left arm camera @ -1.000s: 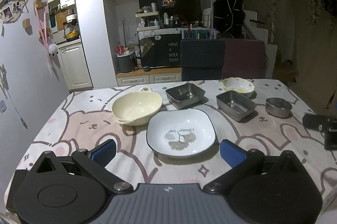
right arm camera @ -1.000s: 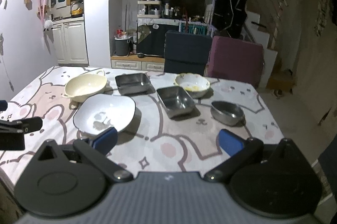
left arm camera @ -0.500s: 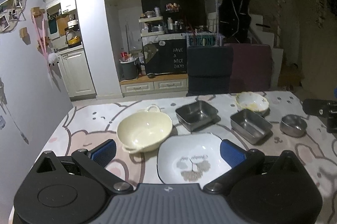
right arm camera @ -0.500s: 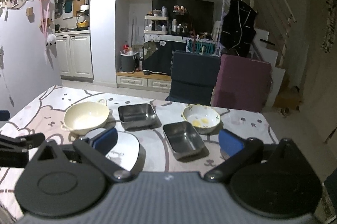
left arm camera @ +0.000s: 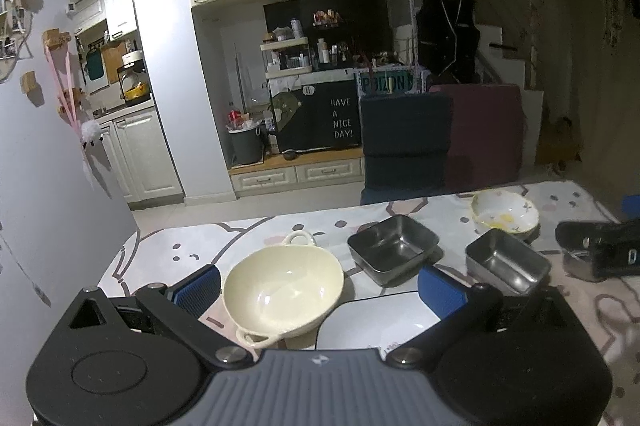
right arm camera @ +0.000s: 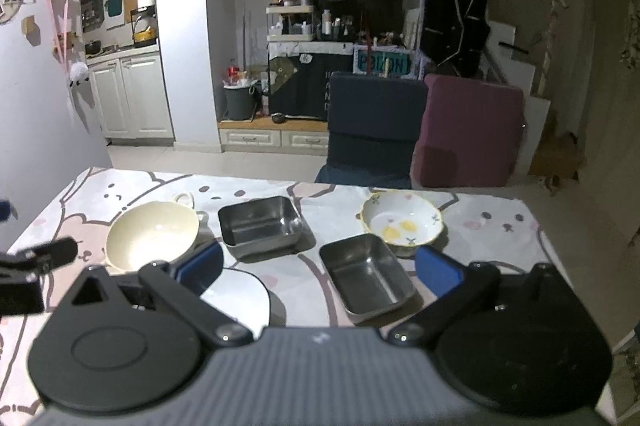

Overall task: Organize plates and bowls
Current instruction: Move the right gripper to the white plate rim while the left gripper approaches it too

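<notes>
Counter [right arm camera: 312,282], lower half of both views, cartoon-print cloth. White plate [left arm camera: 372,322] at bottom centre of the left view, square with rounded corners, empty, partly hidden by the tongs' body.

Cream bowl [left arm camera: 282,292] left of centre, empty, loop handles on a near-far axis: one toward the camera, one away. Just beside the plate; touching or not, cannot tell.

Two steel trays, both empty. First tray [right arm camera: 260,226] centre, long axis left-right. Second tray [right arm camera: 366,278] lower right of it, long axis running near-right to far-left.

Floral bowl [right arm camera: 402,224] behind the second tray, yellow residue inside.

Left tongs [left arm camera: 320,290] spread wide, nothing between the pads, over bowl and plate. Right tongs [right arm camera: 320,268] also spread, empty, over the second tray.

Background, middle of frame: black panel [left arm camera: 316,118] reading "HAVE A NICE DAY!"; teal sign [left arm camera: 386,82], letters unclear.
</notes>
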A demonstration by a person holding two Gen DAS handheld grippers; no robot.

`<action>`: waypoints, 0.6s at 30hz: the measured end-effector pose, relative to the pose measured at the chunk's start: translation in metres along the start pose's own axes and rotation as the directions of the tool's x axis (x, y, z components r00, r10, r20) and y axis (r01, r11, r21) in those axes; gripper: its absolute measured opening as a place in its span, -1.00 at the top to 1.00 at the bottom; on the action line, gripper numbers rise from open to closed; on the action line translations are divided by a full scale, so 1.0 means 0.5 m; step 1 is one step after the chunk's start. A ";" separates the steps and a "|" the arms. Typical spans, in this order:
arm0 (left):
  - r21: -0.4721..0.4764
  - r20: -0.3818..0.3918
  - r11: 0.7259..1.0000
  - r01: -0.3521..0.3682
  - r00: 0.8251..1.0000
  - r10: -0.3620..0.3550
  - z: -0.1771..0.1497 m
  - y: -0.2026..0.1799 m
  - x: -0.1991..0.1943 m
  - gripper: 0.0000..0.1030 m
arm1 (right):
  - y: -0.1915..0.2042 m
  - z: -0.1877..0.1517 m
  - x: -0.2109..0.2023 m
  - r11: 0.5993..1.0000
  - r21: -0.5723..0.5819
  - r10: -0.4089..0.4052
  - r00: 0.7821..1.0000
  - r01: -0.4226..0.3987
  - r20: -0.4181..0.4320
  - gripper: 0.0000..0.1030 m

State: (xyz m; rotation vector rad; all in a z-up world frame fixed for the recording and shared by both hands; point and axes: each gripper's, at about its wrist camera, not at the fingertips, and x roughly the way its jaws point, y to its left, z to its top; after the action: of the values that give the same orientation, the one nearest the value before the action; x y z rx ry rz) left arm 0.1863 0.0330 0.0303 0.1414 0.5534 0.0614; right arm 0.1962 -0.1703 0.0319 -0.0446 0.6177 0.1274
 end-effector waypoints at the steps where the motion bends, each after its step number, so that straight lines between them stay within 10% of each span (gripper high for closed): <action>1: 0.001 -0.010 1.000 0.004 1.000 -0.004 -0.001 -0.001 0.012 -1.00 | 0.003 -0.003 0.013 1.000 0.005 0.000 1.000 0.000 -0.011 -1.00; 18: -0.042 -0.249 0.996 0.078 0.965 -0.086 -0.082 0.046 0.233 -1.00 | 0.035 -0.055 0.206 0.994 0.021 0.110 0.961 -0.108 -0.253 -1.00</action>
State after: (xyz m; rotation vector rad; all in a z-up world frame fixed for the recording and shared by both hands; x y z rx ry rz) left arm 0.2631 0.0716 -0.0613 0.0791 0.8103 0.0070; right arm 0.2611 -0.1443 -0.0504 -0.0206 0.8775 0.2286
